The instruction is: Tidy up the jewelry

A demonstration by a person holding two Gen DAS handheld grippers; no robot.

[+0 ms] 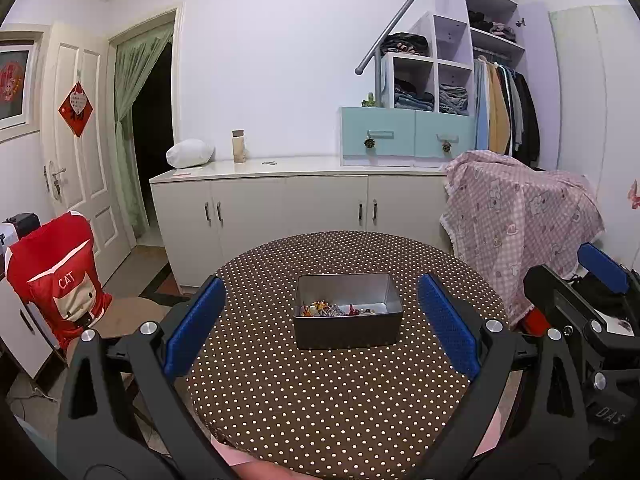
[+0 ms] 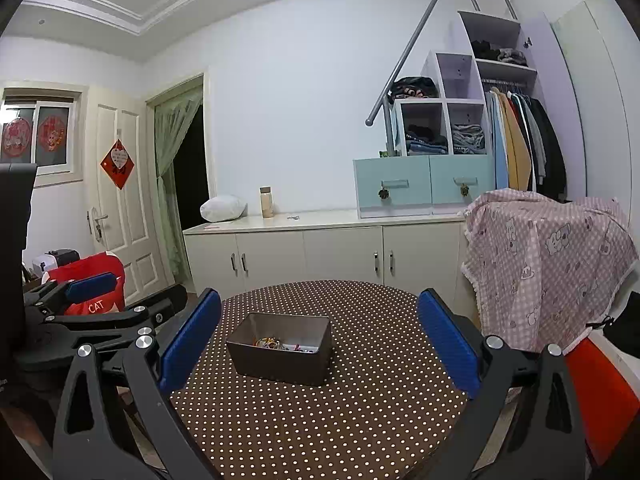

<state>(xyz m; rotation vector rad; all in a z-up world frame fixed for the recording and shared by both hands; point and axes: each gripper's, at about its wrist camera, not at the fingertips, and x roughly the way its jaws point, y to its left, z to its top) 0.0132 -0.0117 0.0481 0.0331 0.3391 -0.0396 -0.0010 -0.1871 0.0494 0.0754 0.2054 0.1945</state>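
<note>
Metal box point(image 1: 347, 312), grey, rectangular, open-topped: stands near the middle of the round surface point(image 1: 328, 408) (brown cloth with pale dots), touching nothing else. Contents: a small tangle of jewelry point(image 1: 336, 310) heaped along the near inner wall, in orange, red, gold and dull silver tones; single pieces are too small to tell apart. Far half of the box floor is bare. No jewelry shows on the cloth outside the box.

Left gripper point(image 1: 320, 324): held level above the near edge of the surface, aimed squarely at the box, blue pads spread wide with nothing between them. Right gripper point(image 2: 318, 340): likewise spread wide and holding nothing, seeing the box slightly to its left; it also appears at the right edge of the left wrist view, beside its partner.

Step in hand, by judgement: either the opening approach or the close of the job; with all visible pieces in the box and both tools unloaded, the frames do not settle which. No second container or sorting tray is in view.

Next move, if work remains: bring one gripper forward and down over the rim, narrow the fingers and pick a single piece out of the heap. Light, linked items are likely to drag neighbours along, so the other gripper may need to steady the box wall.
</note>
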